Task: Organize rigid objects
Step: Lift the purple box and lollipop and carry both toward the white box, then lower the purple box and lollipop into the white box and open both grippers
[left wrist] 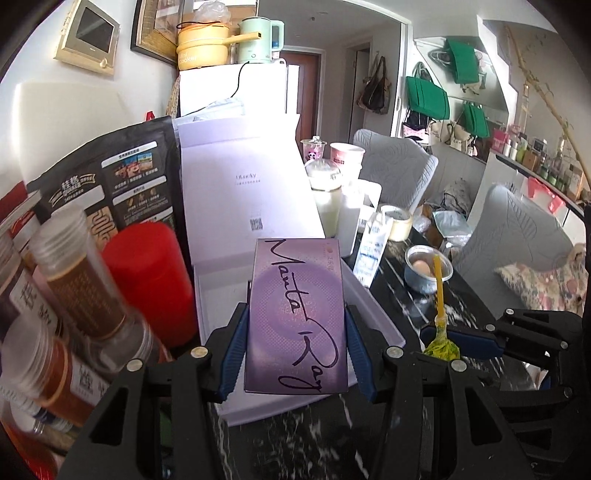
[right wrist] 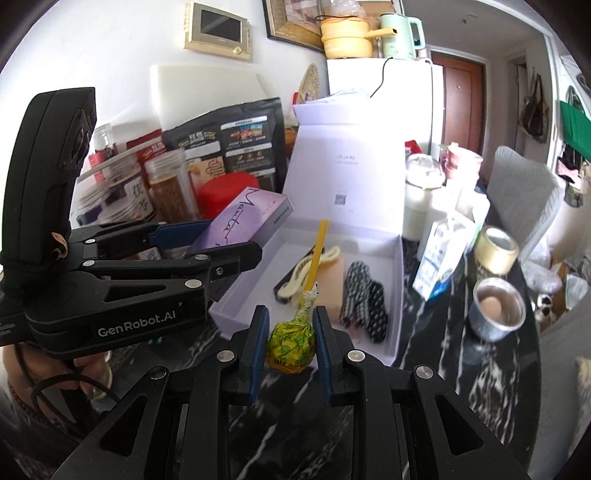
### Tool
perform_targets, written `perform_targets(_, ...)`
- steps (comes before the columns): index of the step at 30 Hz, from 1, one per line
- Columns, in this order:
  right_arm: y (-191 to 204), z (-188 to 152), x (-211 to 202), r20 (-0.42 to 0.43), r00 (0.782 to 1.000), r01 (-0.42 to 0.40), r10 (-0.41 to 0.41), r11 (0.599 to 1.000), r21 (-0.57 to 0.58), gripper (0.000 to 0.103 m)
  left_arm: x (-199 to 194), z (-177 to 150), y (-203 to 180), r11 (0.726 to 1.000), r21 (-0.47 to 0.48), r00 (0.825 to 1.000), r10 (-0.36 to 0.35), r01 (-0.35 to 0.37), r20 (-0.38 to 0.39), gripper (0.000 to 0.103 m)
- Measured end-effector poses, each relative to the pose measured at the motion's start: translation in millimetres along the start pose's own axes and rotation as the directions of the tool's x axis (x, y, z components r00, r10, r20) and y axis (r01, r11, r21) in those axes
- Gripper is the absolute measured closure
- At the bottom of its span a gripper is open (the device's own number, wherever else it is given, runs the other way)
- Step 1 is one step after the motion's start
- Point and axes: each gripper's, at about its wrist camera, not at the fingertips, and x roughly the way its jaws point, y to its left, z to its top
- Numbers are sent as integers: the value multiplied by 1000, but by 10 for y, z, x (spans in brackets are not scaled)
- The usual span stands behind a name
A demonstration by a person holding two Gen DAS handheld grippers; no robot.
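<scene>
L gripper [left wrist: 295, 325] clamps purple box [left wrist: 297, 317], R gripper [right wrist: 290, 332] pinches yellow lollipop [right wrist: 291, 345], both above open white box [right wrist: 391, 295].

A black marble-patterned table [right wrist: 461, 369] carries the clutter. Near its right edge a foil cup [right wrist: 496, 314] holds an egg [right wrist: 490, 305]; a roll of clear tape [right wrist: 496, 250] sits just behind it, and a small milk carton [right wrist: 439, 258] stands to the left of both. Along the far edge stand a black printed pouch [right wrist: 236, 144], a red canister [right wrist: 227, 192] and clear jars [right wrist: 171, 184] with ribbed lids. Beyond the table, a yellow mini cooker [right wrist: 345, 37] and a pale green kettle [right wrist: 399, 35] sit atop a white fridge [right wrist: 391, 96]. A grey chair [left wrist: 395, 166] stands at the table's right side.
</scene>
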Motion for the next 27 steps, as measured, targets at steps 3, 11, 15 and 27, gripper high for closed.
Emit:
perform_targets(3,-59,83,32,12,1000,5,-5,1000,-6,79,75,100,8,1000,-8,1000,-5,5,7,53)
perform_targets(11,-267,309,201,35,999,20,-20,1000,-3,79,294,360,61,1000,-17,999,18,-17,30,53)
perform_targets(15,-370,418,309,44,999,31,-31,1000,-4,79,449,476,103,999,-10,999,31,-31,31,53)
perform_targets(27,-588,694,688,68,998,13,-13,1000,11,79,929,652,253,998,14,998,61,-61,-10,53)
